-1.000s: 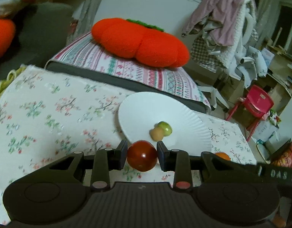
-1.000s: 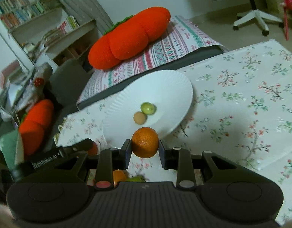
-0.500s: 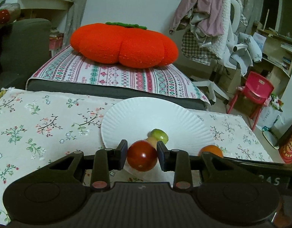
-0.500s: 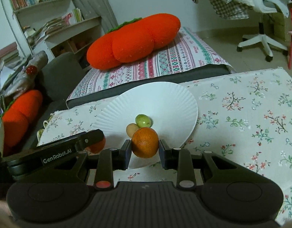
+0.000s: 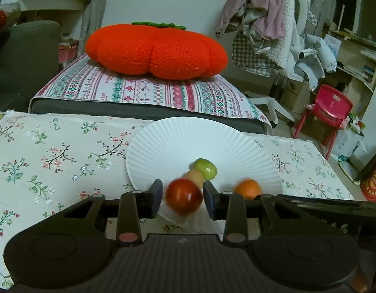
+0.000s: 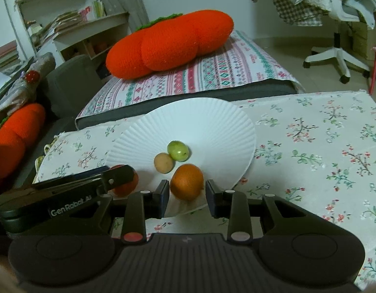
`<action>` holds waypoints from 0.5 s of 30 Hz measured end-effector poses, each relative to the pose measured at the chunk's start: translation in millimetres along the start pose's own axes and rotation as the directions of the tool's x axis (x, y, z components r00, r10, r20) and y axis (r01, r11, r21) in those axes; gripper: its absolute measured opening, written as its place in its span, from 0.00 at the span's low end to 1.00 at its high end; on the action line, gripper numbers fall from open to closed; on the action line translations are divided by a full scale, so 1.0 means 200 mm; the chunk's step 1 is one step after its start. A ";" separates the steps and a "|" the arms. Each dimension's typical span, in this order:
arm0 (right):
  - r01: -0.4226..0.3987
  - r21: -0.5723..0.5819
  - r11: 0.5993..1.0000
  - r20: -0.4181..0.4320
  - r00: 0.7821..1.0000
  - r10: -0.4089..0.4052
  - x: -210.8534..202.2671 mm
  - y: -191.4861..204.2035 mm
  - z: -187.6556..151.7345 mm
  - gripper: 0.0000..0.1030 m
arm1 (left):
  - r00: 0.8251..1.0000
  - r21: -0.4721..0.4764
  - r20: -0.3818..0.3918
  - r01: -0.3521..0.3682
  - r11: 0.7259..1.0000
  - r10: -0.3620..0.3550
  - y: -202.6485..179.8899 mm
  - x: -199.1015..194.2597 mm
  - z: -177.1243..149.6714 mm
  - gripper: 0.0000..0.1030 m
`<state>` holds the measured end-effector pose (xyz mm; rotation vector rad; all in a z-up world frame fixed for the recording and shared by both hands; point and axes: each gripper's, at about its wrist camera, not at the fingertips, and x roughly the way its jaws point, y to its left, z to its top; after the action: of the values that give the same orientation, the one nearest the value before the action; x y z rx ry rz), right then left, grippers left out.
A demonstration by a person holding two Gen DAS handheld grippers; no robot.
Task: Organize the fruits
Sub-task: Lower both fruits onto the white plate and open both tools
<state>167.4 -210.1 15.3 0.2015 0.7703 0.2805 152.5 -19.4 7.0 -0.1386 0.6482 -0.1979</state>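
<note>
We judge the red fruit (image 5: 184, 199) and the orange (image 6: 187, 182) to be light, smooth, round and prone to rolling, so we take each across its widest part. Each sits between parted fingers, gaps visible on both sides: left gripper (image 5: 183, 200) and right gripper (image 6: 187, 196) are open. Both fruits lie at the near rim of the white plate (image 6: 212, 127), with two small fruits just beyond the fingertips.

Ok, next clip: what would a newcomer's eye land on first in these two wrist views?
Probably the big orange pumpkin cushion on the striped bedding behind the floral table. Next, the white fluted plate in the middle, holding a green fruit and a tan fruit. At its near edge, a red fruit sits between the left tongs and an orange between the right tongs, both opened.
</note>
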 end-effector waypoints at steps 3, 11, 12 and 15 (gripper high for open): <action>-0.002 0.029 1.000 0.026 1.000 0.001 -0.04 -0.03 0.02 0.37 | 1.000 -0.033 0.006 0.002 0.999 -0.002 0.02 -0.02 0.01 0.22; 0.020 0.079 0.997 0.037 0.999 -0.023 -0.06 -0.08 0.03 0.49 | 1.000 -0.090 0.006 -0.008 0.996 0.009 0.07 -0.06 0.04 0.23; 0.020 0.086 0.996 0.042 0.999 -0.024 -0.07 -0.08 0.04 0.51 | 1.000 -0.092 0.007 -0.013 0.996 0.014 0.07 -0.07 0.04 0.24; 0.021 0.128 0.992 0.068 0.997 -0.029 -0.11 -0.12 0.06 0.57 | 1.000 -0.101 0.003 -0.027 0.995 0.027 0.08 -0.08 0.05 0.27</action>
<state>164.7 -241.4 30.7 0.3202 0.7212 0.1997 148.0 1.3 21.3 -0.2274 0.6559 -0.1387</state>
